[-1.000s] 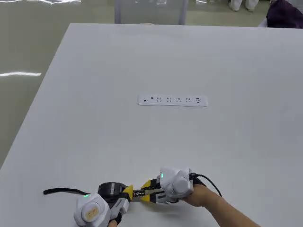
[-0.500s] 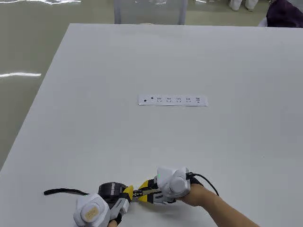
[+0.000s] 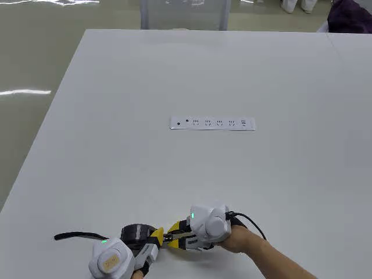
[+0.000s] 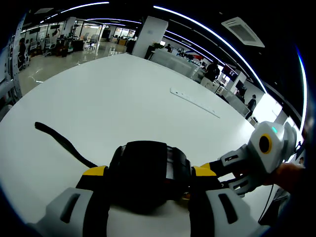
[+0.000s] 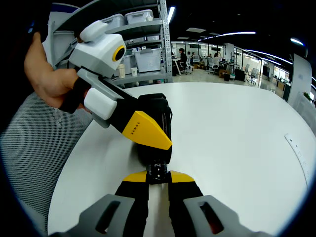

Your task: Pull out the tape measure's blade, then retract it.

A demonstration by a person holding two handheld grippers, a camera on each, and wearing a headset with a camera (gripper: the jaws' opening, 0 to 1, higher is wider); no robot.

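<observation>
The tape measure (image 3: pixel 137 232), a black round case, lay at the near edge of the white counter (image 3: pixel 174 75), left of centre. The left claw (image 4: pixel 149 172) was clamped on it, one yellow-tipped jaw pressed against each side of the case. Its black strap (image 3: pixel 75 235) trailed off to the left along the counter. Just to the right, the right claw (image 5: pixel 159 177) pointed left at the case, its jaws drawn together on the end of the blade (image 5: pixel 158 170). Only a short length of blade showed between the case and the jaw tips. In the right gripper view the case sat right beyond those tips, and one yellow jaw of the left claw crossed in front of it. A hand (image 5: pixel 47 74) gripped the left gripper's handle in that view, and another hand (image 3: pixel 239 239) held the right gripper from the near right. A white power strip (image 3: pixel 212 123) lay flat farther back at mid-counter, well apart from both claws.
</observation>
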